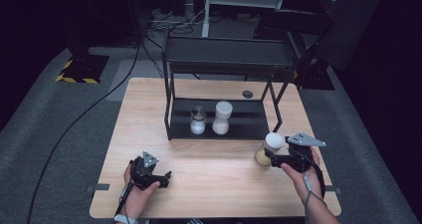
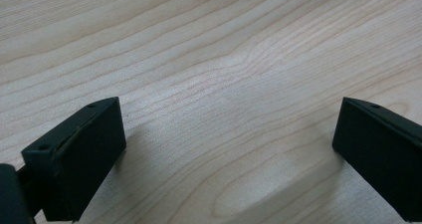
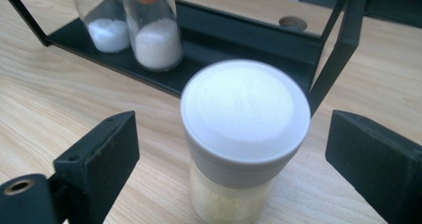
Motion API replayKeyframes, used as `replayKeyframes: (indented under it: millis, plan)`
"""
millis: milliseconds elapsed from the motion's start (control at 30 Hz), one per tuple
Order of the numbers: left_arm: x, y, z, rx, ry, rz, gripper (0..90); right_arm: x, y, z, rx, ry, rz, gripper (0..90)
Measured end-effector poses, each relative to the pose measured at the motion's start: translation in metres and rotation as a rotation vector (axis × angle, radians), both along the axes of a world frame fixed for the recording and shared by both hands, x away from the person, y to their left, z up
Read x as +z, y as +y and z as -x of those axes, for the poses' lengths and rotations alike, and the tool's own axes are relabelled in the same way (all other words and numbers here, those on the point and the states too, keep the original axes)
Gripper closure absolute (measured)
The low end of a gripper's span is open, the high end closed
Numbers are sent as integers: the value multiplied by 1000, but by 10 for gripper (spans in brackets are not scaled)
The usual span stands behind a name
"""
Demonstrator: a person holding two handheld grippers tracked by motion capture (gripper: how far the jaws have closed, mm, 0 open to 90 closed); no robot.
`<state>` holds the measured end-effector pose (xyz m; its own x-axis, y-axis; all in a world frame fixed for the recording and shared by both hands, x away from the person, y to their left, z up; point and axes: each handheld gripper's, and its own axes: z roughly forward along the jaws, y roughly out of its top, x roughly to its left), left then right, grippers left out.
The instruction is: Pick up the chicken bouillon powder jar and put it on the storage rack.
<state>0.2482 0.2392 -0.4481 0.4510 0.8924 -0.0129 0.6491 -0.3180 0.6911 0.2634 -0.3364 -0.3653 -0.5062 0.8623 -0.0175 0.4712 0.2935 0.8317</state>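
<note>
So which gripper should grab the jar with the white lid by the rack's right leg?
Right. The right gripper is open with the jar already between its jaws, not yet pressed. The left gripper rests open over bare table, far across from it.

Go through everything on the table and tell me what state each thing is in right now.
Yellow-filled jar: upright on the table, white lid on, between open jaws, not gripped.
Short jar: upright on the rack's bottom shelf, partly filled with white grains.
Tall jar: upright beside it, white lid on.
Rack: top shelf bare.
Right gripper: open.
Left gripper: open, nothing between its jaws.
</note>
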Motion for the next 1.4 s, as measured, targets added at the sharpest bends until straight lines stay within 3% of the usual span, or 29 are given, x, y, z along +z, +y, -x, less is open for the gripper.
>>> replayKeyframes:
  millis: [200, 500, 733, 800, 1167, 1400]
  plan:
    - [0, 0, 0, 0, 0, 0, 3, -12, 1, -11, -11, 25, 8, 81]
    - [0, 0, 0, 0, 0, 0, 3, -23, 2, -28, -9, 59, 10, 172]
    - [0, 0, 0, 0, 0, 0, 3, -24, 4, -34, 17, 68, 2, 336]
    - [0, 0, 0, 0, 0, 0, 3, -23, 7, -33, 20, 58, 21, 342]
    - [0, 0, 0, 0, 0, 0, 4, -22, 7, -34, 27, 55, 22, 345]
    - [0, 0, 0, 1, 0, 0, 4, -14, 6, -32, 32, 38, 21, 346]
